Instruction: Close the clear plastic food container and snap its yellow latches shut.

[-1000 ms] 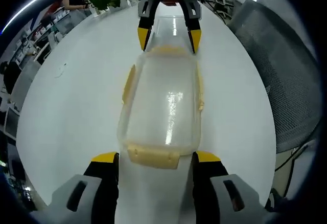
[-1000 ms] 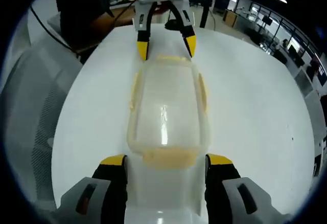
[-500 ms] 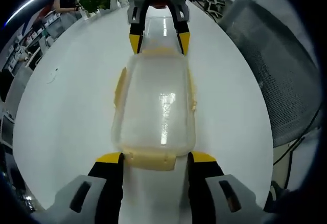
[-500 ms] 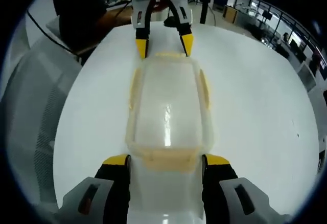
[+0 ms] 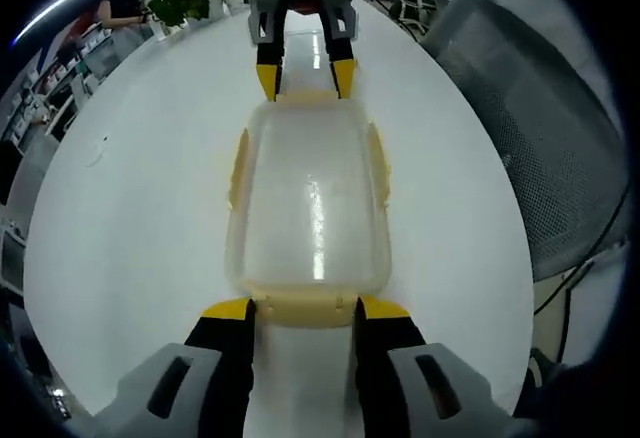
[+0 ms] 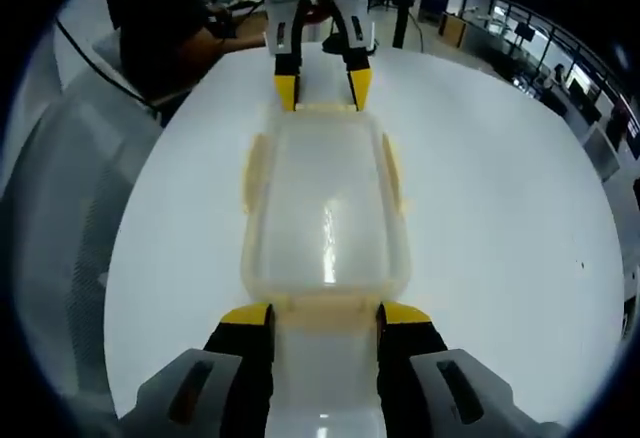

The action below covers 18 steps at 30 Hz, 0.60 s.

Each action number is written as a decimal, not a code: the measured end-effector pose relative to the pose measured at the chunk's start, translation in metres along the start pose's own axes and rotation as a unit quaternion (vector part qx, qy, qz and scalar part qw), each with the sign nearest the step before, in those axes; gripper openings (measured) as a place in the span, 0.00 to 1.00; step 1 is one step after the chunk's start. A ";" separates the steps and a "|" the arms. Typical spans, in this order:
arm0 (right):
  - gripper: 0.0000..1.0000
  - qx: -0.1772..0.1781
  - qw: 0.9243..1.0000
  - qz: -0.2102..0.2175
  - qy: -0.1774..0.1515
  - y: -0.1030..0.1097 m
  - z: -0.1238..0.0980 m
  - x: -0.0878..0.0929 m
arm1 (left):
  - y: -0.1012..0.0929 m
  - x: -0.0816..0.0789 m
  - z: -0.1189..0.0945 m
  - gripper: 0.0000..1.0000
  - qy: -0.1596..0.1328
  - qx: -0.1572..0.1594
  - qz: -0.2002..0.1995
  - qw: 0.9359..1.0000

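The clear plastic food container [image 5: 310,208] lies lengthwise on the white round table [image 5: 130,218], lid already seated. The left gripper [image 5: 305,310], jaws parted, brackets the yellow end latch [image 5: 305,308] at 6 o'clock in its own view; the right gripper [image 5: 304,78] does likewise at 12 o'clock. Neither clenches anything. The long-side latches [image 5: 238,166] look splayed outward (hard to be sure), so I judge latching remains.

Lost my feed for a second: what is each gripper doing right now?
Left gripper: open, jaws astride the container's near end latch.
Right gripper: open, astride the opposite end latch.
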State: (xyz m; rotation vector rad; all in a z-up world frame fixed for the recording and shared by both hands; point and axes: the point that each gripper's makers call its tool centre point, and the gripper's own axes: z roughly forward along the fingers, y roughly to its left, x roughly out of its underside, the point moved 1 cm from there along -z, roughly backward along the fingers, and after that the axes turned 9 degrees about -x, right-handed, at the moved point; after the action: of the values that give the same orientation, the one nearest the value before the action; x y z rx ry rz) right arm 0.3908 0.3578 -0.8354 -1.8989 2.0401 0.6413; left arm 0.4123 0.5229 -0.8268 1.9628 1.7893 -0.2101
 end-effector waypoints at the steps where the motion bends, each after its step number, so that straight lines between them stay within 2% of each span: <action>1: 0.39 0.001 1.000 0.002 0.001 0.000 0.000 -0.001 | 0.000 0.000 0.000 0.39 0.003 -0.001 0.000 1.000; 7: 0.39 0.001 1.000 0.002 0.016 0.000 0.000 -0.001 | -0.001 0.000 0.000 0.39 0.008 -0.004 0.003 1.000; 11: 0.38 0.002 1.000 0.005 0.013 0.001 -0.001 0.001 | -0.002 -0.002 0.001 0.38 0.030 -0.012 0.001 0.999; 15: 0.38 0.002 1.000 0.008 0.004 0.001 -0.003 0.001 | -0.002 -0.001 -0.001 0.37 0.031 -0.021 -0.010 0.999; 18: 0.37 0.002 1.000 0.009 0.005 0.001 -0.003 0.001 | -0.003 -0.001 -0.002 0.37 0.031 -0.033 -0.004 0.999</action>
State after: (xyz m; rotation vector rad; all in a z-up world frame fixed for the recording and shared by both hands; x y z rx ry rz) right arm 0.3900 0.3557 -0.8330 -1.8861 2.0648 0.6328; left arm 0.4088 0.5226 -0.8254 1.9355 1.8188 -0.0930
